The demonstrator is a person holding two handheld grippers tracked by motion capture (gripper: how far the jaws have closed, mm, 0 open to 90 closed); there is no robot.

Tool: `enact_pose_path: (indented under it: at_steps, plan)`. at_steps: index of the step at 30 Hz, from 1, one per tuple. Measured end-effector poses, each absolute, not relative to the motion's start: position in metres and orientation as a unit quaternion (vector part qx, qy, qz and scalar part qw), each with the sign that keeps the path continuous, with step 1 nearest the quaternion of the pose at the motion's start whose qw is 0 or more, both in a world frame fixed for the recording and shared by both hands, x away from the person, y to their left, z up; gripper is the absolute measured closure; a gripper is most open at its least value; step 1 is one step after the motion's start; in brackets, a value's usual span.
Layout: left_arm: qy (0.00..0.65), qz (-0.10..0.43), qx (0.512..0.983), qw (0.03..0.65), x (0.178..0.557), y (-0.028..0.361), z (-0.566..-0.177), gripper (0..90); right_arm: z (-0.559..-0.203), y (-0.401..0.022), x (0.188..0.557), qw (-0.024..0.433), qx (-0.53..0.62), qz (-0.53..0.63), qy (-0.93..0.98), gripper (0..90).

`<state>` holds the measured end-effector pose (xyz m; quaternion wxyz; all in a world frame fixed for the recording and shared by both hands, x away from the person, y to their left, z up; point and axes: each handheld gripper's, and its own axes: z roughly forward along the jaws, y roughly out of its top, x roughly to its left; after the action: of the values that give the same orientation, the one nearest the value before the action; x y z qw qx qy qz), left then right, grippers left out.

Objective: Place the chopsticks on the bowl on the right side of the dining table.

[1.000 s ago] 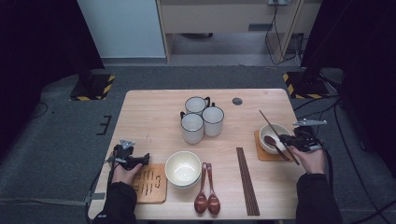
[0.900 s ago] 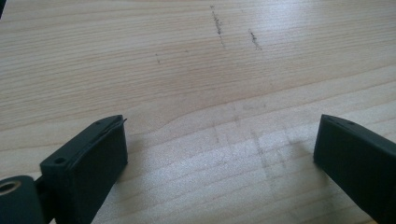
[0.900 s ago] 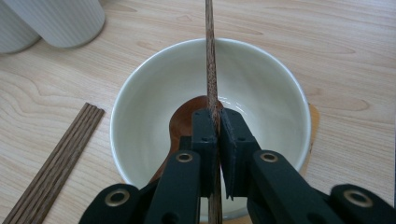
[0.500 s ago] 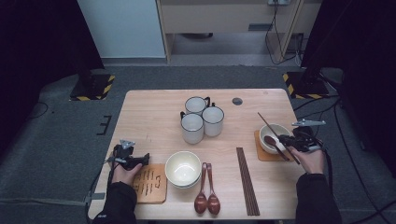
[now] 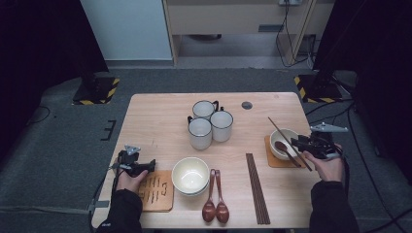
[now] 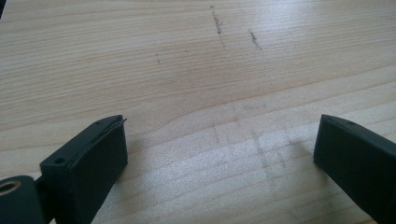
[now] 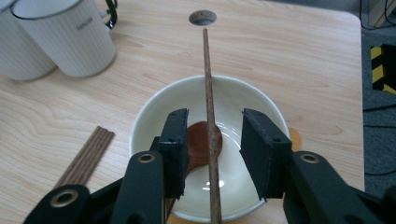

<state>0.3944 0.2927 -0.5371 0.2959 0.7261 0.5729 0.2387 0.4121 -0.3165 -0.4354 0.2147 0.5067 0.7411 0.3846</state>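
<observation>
Right tongs (image 7: 210,154) just opening around thin wooden chopstick (image 7: 208,107); left tongs (image 6: 219,158) wide.

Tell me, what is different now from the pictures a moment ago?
The right gripper has just been opening its jaws and let go of the chopstick, which lies across the small bowl between the pads, touching neither. The spoon in that bowl, the mugs, the chopstick bundle and the open left gripper stayed put.
</observation>
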Motion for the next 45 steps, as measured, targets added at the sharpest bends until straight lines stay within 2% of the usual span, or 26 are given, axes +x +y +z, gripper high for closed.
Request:
enact_pose_path:
  at_steps: [7,13,18,20,29,32,45]
  plan:
    - [0.573,0.239,0.726,0.296,0.394,0.293,-0.537,1.7,-0.424,-0.312,0.401,0.235,0.501,0.386,0.738,54.2]
    - [0.573,0.239,0.726,0.296,0.394,0.293,-0.537,1.7,-0.414,-0.307,0.388,0.257,0.485,0.392,0.739,52.6]
    - [0.573,0.239,0.726,0.296,0.394,0.293,-0.537,1.7,-0.406,-0.298,0.378,0.255,0.464,0.398,0.749,52.0]
    - [0.573,0.239,0.726,0.296,0.394,0.293,-0.537,1.7,-0.403,-0.293,0.376,0.254,0.452,0.401,0.755,47.8]
    - [0.573,0.238,0.726,0.296,0.394,0.293,-0.537,1.7,-0.397,-0.277,0.365,0.248,0.448,0.421,0.748,46.4]
    - [0.573,0.239,0.726,0.296,0.394,0.293,-0.537,1.7,-0.396,-0.271,0.362,0.246,0.449,0.422,0.748,42.3]
    - [0.573,0.238,0.726,0.296,0.394,0.293,-0.537,1.7,-0.406,-0.251,0.350,0.240,0.449,0.422,0.750,39.3]
